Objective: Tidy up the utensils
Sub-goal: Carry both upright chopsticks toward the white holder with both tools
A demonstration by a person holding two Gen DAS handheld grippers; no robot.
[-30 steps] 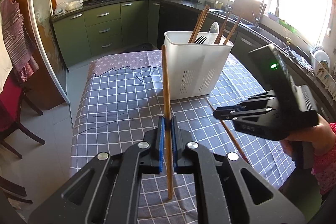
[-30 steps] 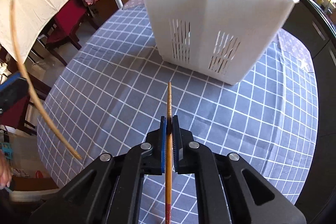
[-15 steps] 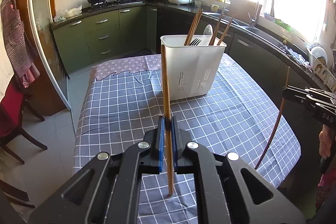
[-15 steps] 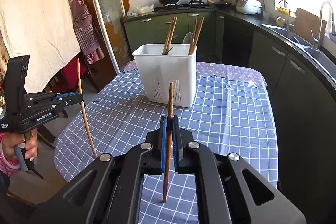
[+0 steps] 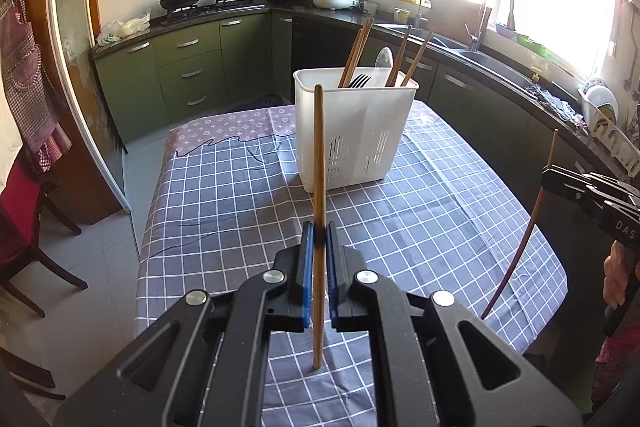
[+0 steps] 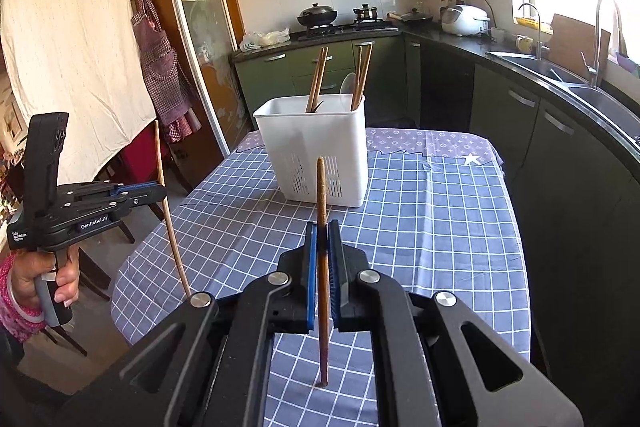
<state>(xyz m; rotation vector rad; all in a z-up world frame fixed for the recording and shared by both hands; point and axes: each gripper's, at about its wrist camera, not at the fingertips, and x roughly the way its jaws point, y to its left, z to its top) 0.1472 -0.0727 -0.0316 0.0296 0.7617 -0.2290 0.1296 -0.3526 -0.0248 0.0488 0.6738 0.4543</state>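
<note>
My left gripper is clamped on a light chopstick, held upright above the surface and its checked cloth. At twelve o'clock from it the white utensil holder stands on the cloth, with chopsticks, a fork and a spoon inside. At three o'clock my right gripper grips a darker chopstick, also upright, well apart from the holder.

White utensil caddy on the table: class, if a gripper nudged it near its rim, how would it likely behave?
The white utensil caddy looks like thin, slotted plastic, so probably light. It stands tall on a narrow base with chopsticks leaning out, so it may tip. On the tablecloth it might slide.
</note>
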